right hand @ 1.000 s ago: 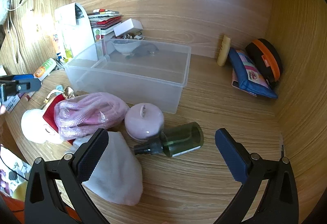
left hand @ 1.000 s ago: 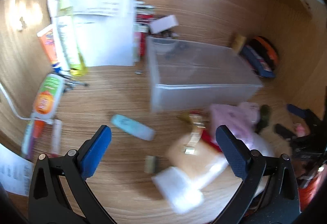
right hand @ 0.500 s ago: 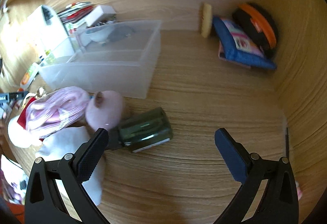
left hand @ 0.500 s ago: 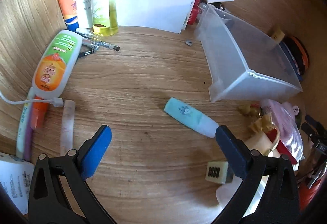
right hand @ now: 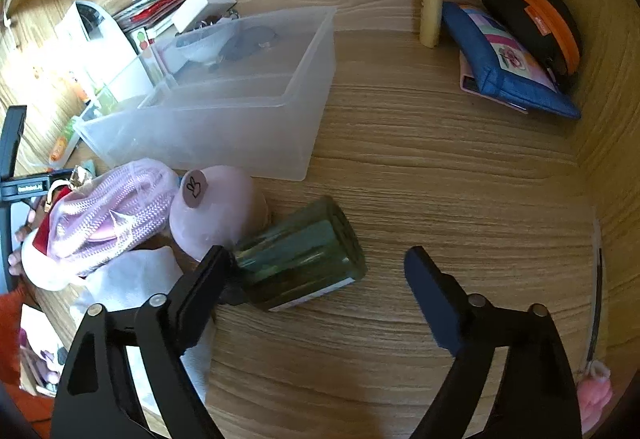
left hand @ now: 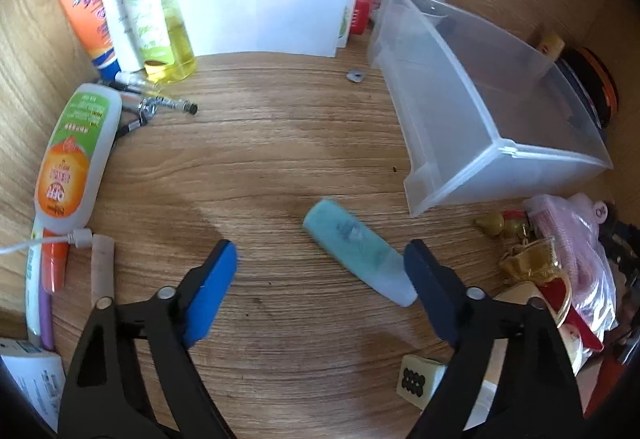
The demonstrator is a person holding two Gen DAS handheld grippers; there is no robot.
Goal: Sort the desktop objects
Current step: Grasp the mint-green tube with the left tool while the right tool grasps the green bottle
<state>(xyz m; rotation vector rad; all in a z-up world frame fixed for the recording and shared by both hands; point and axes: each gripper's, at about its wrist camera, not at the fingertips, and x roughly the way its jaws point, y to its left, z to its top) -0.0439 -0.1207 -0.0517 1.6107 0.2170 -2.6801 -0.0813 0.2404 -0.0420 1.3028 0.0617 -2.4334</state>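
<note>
Reach is the step: left gripper [left hand: 320, 271] and right gripper [right hand: 316, 271], jaws just narrowing yet empty, bracket the teal tube [left hand: 356, 259] mid-frame and green bottle [right hand: 300, 255] lower centre on the bench, needing squeezes next.

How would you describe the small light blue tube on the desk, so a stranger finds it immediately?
Start at the clear plastic bin on the wooden desk. Just before its near corner lies the light blue tube, alone on bare wood. Nothing else nearby is pale turquoise with a frosted cap.
</note>
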